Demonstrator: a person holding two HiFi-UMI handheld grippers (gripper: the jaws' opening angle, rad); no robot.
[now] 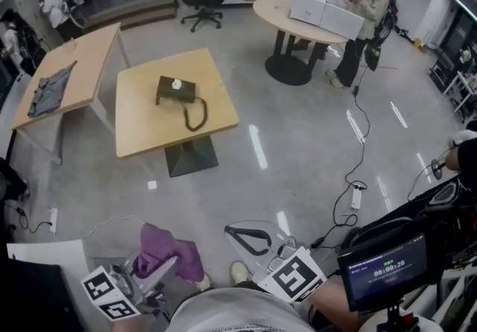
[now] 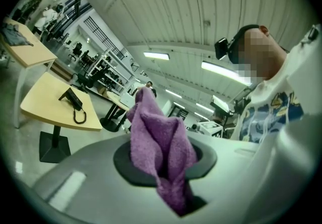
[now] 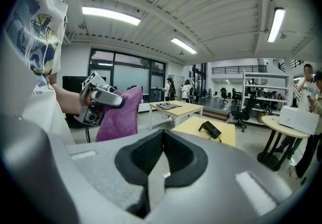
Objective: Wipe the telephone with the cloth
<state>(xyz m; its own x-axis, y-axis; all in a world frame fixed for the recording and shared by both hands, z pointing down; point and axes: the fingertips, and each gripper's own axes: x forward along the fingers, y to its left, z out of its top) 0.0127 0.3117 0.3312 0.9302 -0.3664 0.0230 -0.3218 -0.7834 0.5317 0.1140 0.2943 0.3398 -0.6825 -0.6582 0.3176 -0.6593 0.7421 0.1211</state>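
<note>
One telephone [image 1: 177,90] sits toward the table's [image 1: 141,136] far edge in head view, untouched. Left gripper view: my left gripper [image 2: 166,165] pinches the cloth [image 2: 158,137]. Right gripper view: my right gripper [image 3: 162,148] is pressed together, empty. I judge the approach comes next, then wiping.

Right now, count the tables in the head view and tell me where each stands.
3. A long table at left with a grey cloth, a square table in the middle with the telephone, a round table at upper right with white boxes. Others may be hidden.
</note>
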